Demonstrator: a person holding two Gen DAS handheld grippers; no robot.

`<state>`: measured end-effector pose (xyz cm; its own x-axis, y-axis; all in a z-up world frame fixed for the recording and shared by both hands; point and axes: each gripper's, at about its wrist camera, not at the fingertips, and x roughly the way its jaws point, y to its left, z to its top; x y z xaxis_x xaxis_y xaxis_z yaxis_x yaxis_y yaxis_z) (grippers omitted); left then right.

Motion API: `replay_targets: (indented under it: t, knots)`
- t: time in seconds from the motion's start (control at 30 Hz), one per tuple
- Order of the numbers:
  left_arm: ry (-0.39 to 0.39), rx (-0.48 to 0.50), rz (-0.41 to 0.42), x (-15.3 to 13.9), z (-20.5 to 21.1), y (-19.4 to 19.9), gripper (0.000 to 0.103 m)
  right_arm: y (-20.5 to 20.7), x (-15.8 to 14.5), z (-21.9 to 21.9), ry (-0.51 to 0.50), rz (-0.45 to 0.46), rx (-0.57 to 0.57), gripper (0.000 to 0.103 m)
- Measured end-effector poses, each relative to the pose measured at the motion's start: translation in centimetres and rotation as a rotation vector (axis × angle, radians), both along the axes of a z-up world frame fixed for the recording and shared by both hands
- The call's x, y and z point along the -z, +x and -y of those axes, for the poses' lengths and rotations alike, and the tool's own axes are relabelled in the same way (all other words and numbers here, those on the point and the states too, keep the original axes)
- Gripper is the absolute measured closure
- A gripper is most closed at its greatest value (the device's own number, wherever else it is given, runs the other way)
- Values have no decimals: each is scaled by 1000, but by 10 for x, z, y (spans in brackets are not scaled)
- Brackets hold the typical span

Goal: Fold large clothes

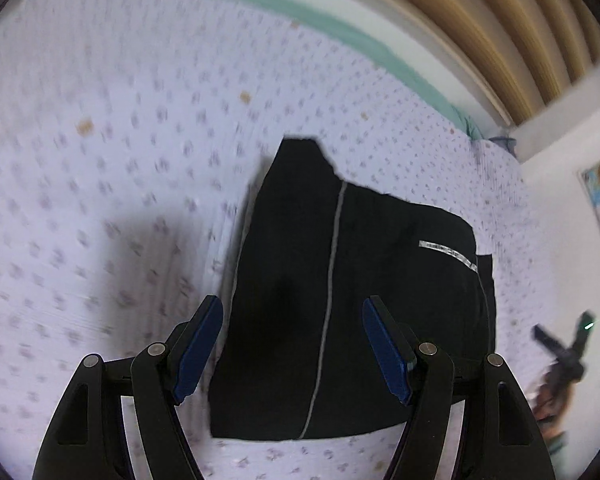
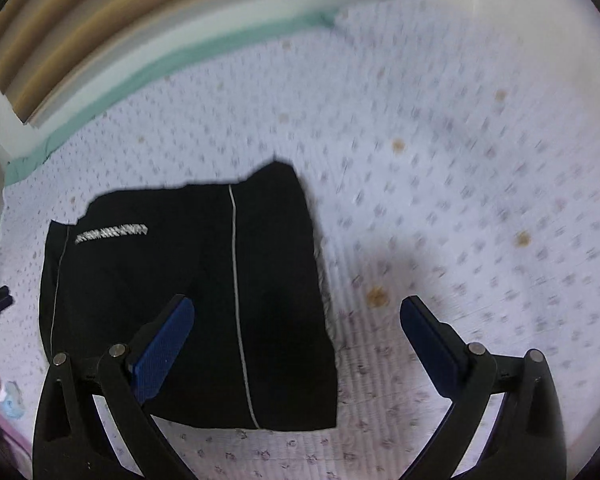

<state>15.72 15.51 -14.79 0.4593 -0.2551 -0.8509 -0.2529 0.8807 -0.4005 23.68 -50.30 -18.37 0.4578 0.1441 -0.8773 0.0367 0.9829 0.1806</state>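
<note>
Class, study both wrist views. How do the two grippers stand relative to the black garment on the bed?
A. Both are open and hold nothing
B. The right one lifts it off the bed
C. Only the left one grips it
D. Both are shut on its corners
A: the left gripper and right gripper both show blue fingers spread wide with no cloth between them, while the black garment lies folded flat on the patterned bedsheet.

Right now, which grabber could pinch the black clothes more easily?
Probably the left gripper: its open jaws straddle the folded black garment and its grey stripe. The right gripper, also open, sits off toward the garment's edge, half over the dotted bedsheet.
</note>
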Motion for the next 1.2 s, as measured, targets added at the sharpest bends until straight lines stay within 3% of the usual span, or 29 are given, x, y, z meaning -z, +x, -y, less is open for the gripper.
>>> replay_targets:
  t: [0.2, 0.53, 0.63, 0.77, 0.9, 1.07, 1.2]
  knots:
    - [-98, 1, -97, 56, -12, 29, 30, 30, 74, 9, 152, -139, 17, 0]
    - [-290, 14, -168, 120, -17, 59, 29, 56, 131, 5, 286, -235, -58, 0]
    - [-374, 23, -158, 132, -16, 63, 29, 65, 146, -2, 349, -256, -97, 0]
    - [-582, 71, -127, 144, -8, 65, 27, 74, 165, -23, 442, -303, -163, 0]
    - [-622, 110, -100, 141, -5, 63, 27, 72, 164, -34, 435, -307, -232, 0]
    - [-614, 123, -176, 163, 11, 81, 27, 74, 176, -43, 434, -328, -251, 0]
    - [-524, 157, -212, 168, 39, 99, 27, 80, 180, -56, 438, -314, -227, 0]
